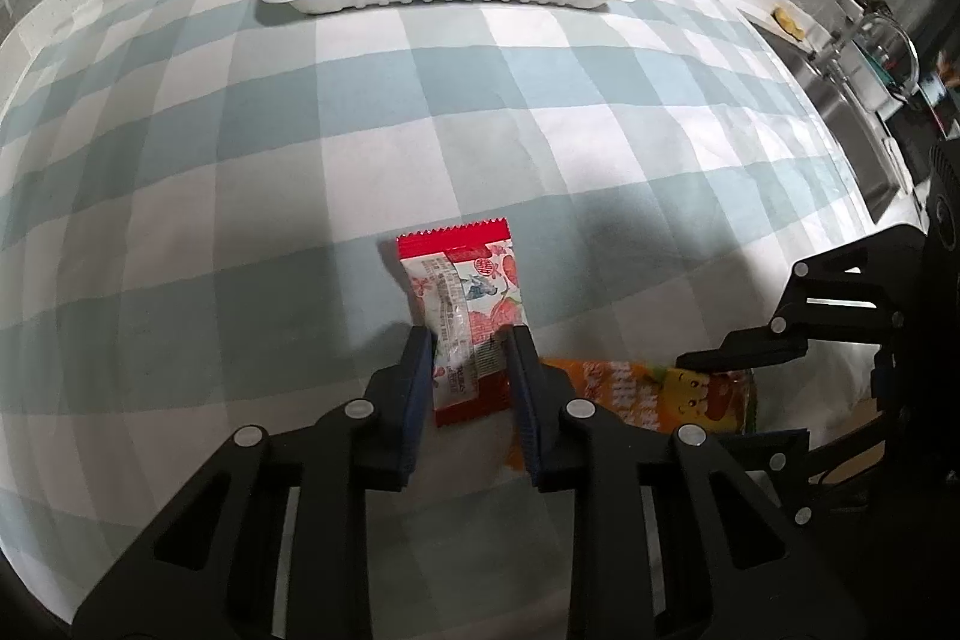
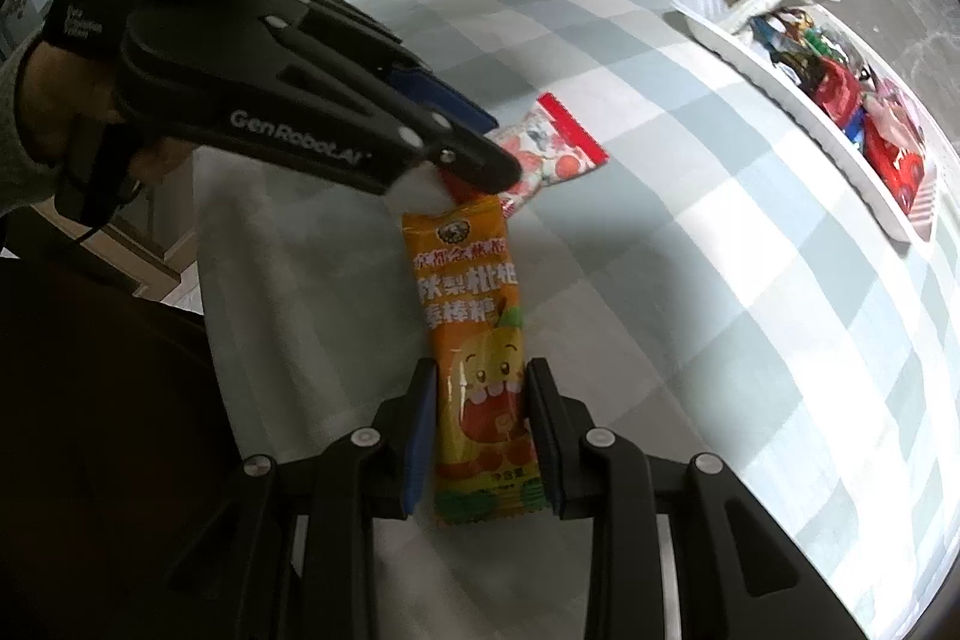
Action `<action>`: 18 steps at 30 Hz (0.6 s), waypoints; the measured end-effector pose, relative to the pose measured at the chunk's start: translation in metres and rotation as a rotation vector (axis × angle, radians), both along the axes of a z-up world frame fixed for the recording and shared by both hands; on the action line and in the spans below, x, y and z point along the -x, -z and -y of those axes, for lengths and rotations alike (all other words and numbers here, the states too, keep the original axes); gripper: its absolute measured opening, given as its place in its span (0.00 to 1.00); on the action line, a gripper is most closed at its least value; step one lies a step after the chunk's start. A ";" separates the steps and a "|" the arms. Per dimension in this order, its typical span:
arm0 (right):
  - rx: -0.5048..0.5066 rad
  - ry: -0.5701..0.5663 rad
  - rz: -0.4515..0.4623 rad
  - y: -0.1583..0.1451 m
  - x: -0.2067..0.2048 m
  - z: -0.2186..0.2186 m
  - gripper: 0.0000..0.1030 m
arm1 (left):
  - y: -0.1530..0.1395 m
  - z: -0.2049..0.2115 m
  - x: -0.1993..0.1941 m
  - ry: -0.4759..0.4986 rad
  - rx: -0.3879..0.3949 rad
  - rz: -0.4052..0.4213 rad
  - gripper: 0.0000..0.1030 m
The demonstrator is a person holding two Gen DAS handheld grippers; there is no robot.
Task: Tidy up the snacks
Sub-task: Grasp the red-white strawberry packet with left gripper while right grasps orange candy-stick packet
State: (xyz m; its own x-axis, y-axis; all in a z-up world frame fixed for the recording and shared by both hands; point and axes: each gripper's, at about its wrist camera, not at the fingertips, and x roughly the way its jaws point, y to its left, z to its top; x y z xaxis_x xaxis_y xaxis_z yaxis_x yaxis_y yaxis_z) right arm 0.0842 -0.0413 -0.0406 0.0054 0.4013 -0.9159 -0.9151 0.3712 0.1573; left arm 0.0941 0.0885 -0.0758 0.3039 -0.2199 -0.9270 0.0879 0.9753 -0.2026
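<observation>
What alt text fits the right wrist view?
The right hand-held gripper straddles an orange lollipop packet on a checked tablecloth. The left hand-held gripper meets a red-and-white snack packet; a white tray of snacks sits beyond.

We hold our left gripper [image 1: 469, 340] low over the desk's near edge, jaws narrowed against what sits between them. Our right gripper [image 2: 480, 370] lies just beside it, likewise pinched, while our left hand [image 2: 66, 112] wraps its handle.
</observation>
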 end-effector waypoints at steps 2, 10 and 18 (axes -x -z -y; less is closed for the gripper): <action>0.001 0.004 -0.004 0.001 -0.002 0.000 0.31 | 0.002 0.000 -0.002 -0.011 0.014 -0.018 0.24; 0.008 -0.011 0.010 0.003 0.002 -0.006 0.32 | 0.004 0.011 -0.011 -0.027 -0.014 -0.025 0.27; 0.006 -0.017 0.016 0.003 0.005 -0.006 0.34 | 0.004 0.014 -0.020 -0.074 0.014 -0.031 0.50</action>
State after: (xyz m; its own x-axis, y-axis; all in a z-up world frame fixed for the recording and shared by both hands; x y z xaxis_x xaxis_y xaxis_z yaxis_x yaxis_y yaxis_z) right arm 0.0792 -0.0354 -0.0436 0.0128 0.3959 -0.9182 -0.9238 0.3562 0.1407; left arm 0.1137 0.0741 -0.0795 0.2912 -0.2114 -0.9330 0.0097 0.9759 -0.2181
